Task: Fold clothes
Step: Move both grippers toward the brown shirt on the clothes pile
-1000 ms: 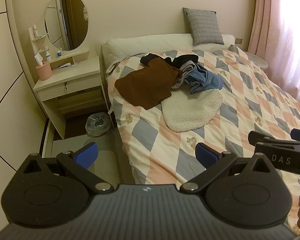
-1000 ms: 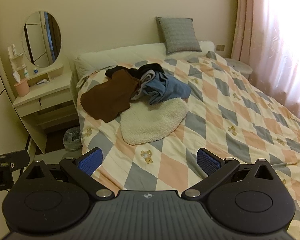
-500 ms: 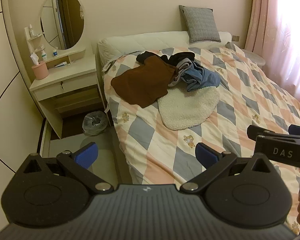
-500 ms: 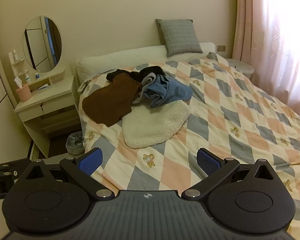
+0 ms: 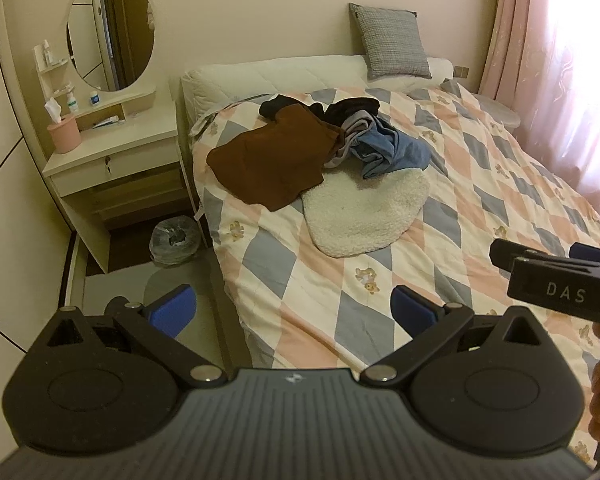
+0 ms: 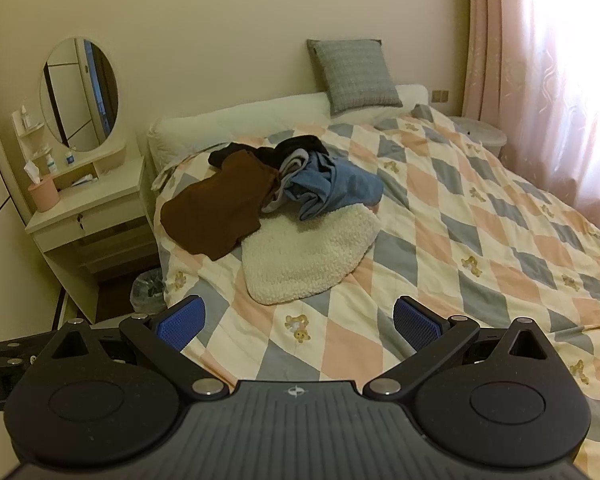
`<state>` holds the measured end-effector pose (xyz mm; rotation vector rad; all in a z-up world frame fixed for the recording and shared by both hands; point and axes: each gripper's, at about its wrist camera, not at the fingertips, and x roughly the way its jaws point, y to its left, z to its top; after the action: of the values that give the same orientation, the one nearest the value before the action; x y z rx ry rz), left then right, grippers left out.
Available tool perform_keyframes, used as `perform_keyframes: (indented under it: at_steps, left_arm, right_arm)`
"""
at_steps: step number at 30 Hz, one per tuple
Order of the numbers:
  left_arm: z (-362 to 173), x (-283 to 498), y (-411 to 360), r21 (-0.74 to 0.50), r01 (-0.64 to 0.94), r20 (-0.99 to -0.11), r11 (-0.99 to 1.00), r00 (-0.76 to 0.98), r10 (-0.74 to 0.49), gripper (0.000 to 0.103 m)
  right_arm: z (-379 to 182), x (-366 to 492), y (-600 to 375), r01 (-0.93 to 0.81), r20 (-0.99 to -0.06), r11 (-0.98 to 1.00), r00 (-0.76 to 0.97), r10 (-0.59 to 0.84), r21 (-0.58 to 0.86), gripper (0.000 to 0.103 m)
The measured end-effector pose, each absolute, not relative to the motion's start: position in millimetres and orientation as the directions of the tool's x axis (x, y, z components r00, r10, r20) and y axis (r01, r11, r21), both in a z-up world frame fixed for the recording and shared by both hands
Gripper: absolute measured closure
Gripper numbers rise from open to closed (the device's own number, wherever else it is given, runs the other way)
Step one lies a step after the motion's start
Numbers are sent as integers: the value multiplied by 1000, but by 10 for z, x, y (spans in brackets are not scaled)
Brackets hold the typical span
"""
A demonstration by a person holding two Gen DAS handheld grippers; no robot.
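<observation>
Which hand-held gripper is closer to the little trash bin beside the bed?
Left. The left hand-held gripper hangs over the bed's edge, just short of the trash bin. The right hand-held gripper is farther toward the window, over the quilt.

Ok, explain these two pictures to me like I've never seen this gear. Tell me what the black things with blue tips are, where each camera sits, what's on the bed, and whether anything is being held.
The black things are hand-held grippers, one in each of a person's hands; there is no robot arm. Each carries a camera looking forward along its two blue-padded fingers.

One picture comes from the left gripper, the other from the right gripper. Each also catches the other gripper at its edge.

Both are open and hold nothing.

On the bed's checked quilt lies a heap of clothes: a brown garment spread fairly flat, a fluffy white piece partly under it, a crumpled blue garment and dark clothes behind. Nothing looks folded yet.

A grey cushion leans on the wall, and a dressing table stands beside the bed.
</observation>
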<state>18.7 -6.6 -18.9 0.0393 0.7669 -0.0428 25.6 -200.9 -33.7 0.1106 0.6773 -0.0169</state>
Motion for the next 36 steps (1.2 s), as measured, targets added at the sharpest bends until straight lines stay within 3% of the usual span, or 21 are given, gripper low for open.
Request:
perform_keyframes:
  at_steps: [16, 24, 36]
  left_arm:
    - [-369, 825, -10, -48, 112, -739, 993, 664, -110, 1]
    - [-609, 1651, 67, -25, 185, -773, 982, 619, -136, 1]
    - [-883, 2907, 271, 6, 275, -821, 961, 550, -153, 1]
  right_arm:
    - [-416, 694, -2090, 57, -633, 995, 774, 9, 84, 0]
    - [-601, 1317, -2059, 84, -665, 988, 746, 23, 128, 1]
    - [-761, 2357, -1865, 223, -705, 966, 706, -68, 130, 0]
